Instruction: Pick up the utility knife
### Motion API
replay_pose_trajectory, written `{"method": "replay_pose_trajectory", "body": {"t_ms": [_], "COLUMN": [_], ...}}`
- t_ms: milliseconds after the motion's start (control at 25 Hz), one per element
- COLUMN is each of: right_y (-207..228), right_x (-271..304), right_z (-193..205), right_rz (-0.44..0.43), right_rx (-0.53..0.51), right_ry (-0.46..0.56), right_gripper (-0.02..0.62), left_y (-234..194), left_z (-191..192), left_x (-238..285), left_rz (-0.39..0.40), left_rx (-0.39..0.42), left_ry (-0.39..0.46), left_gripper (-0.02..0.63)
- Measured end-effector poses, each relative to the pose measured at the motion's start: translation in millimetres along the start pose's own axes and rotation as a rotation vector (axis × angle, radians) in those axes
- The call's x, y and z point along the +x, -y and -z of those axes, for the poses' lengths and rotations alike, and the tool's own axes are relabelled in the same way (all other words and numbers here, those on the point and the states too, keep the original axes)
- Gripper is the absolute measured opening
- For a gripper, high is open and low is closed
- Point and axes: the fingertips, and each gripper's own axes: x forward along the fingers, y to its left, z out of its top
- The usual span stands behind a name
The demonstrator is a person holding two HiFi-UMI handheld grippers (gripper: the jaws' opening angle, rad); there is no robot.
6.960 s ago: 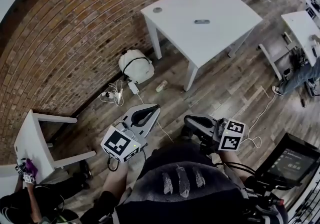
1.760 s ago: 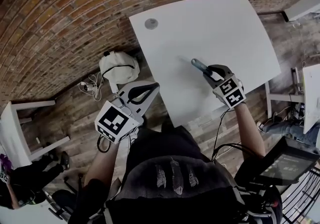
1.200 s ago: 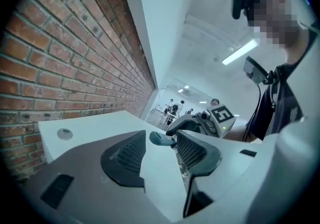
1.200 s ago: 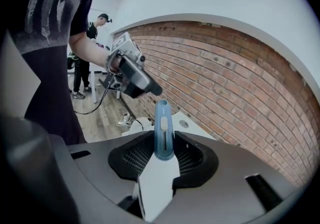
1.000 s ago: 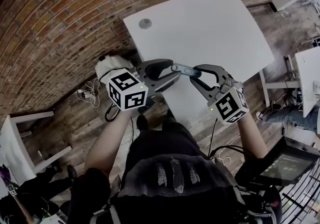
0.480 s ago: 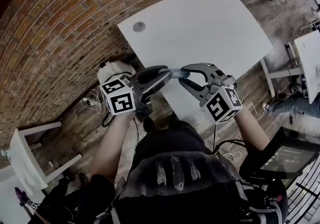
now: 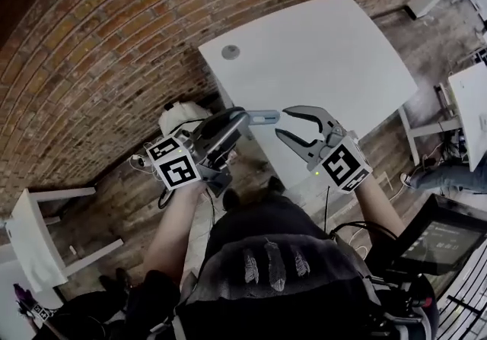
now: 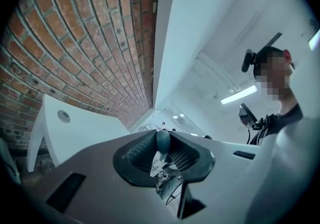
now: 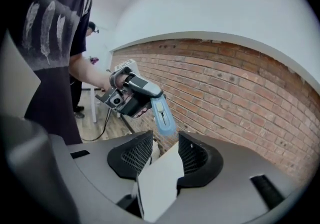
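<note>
Two grippers hang over the near edge of the bench (image 7: 327, 49): left gripper (image 7: 240, 117) fingers are closing narrow on the utility knife (image 7: 264, 115), lifted clear of the bench, while right gripper (image 7: 283, 123) fingers stand wide and empty, probably so the left carries it alone.

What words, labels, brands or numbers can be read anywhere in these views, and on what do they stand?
No text can be read in any view.
On the left marker cube and the right marker cube: black-and-white square patterns only, no letters.
On the utility knife: no brand or label legible.
On the monitor screen: too small and blurred to read.
On the shirt: a feather print, no words.
</note>
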Motion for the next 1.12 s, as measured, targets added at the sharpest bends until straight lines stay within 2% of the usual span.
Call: {"method": "replay_pose_trajectory", "body": {"t_ms": [120,240,480,560,640,880,1000,1120], "right_y": [-12,-36,-68,-72,-77,-97,-97,-95], "right_x": [6,15,28,28,28,21,18,11], "right_z": [-8,-15,-45,-55,-61,-58,-60,-66], "right_rz": [-0.018,-0.069,-0.165,-0.188,-0.196,-0.187,-0.213,-0.281], "right_rx": [0.171,0.359,0.781,0.878,0.912,0.914,0.916,0.941], "right_ry": [0.042,0.102,0.295,0.331,0.332,0.265,0.286,0.360], "right_gripper": [0.141,0.141,0.141,0.142,0.142,0.141,0.141,0.141], "left_y": [2,11,36,39,39,33,47,67], "left_z": [-16,-21,-29,-32,-35,-30,-27,-21], "left_x": [-29,-55,-107,-123,-136,-155,-148,-136], "left_rz": [0.000,0.003,0.062,0.073,0.079,0.079,0.082,0.084], "left_rx": [0.006,0.055,0.118,0.118,0.112,0.053,0.086,0.150], "left_ry": [0.044,0.059,0.069,0.086,0.113,0.188,0.181,0.151], "left_gripper": [0.055,0.055,0.055,0.055,0.055,0.055,0.055,0.055]}}
